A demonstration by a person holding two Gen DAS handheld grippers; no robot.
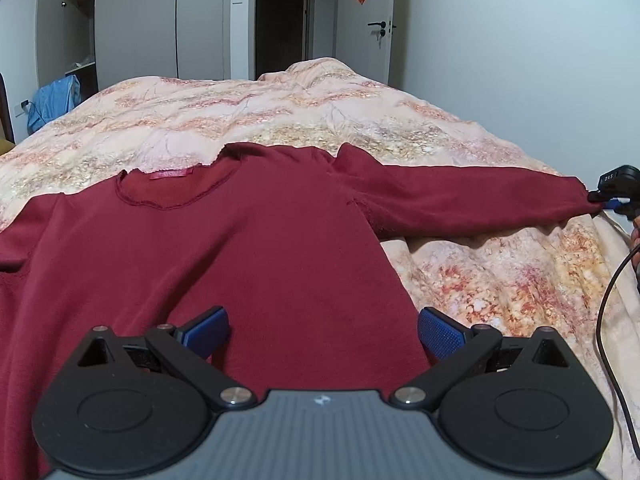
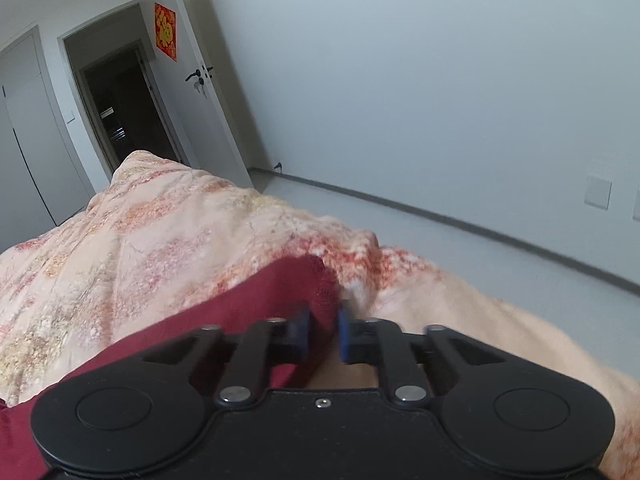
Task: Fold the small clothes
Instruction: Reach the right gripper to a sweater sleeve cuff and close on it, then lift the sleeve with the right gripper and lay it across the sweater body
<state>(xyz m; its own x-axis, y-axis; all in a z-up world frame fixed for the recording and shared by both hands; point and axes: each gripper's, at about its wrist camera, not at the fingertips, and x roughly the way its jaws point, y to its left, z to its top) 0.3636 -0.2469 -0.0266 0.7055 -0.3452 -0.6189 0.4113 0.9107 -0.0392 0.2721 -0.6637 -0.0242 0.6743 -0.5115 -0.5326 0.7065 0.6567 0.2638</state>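
A dark red long-sleeved sweater (image 1: 248, 240) lies flat on the bed, neckline away from me, its right sleeve (image 1: 460, 200) stretched out to the right. My left gripper (image 1: 322, 332) is open, its blue pads spread above the sweater's lower body, holding nothing. My right gripper (image 2: 323, 334) is shut on the cuff of that sleeve (image 2: 316, 280); it also shows in the left wrist view (image 1: 604, 200) at the far right, pinching the sleeve end.
The bed carries a peach floral quilt (image 1: 280, 112). A black cable (image 1: 604, 312) hangs at the bed's right side. Wardrobes, an open doorway (image 1: 282, 20) and a white door stand behind. Grey floor (image 2: 420, 232) lies right of the bed.
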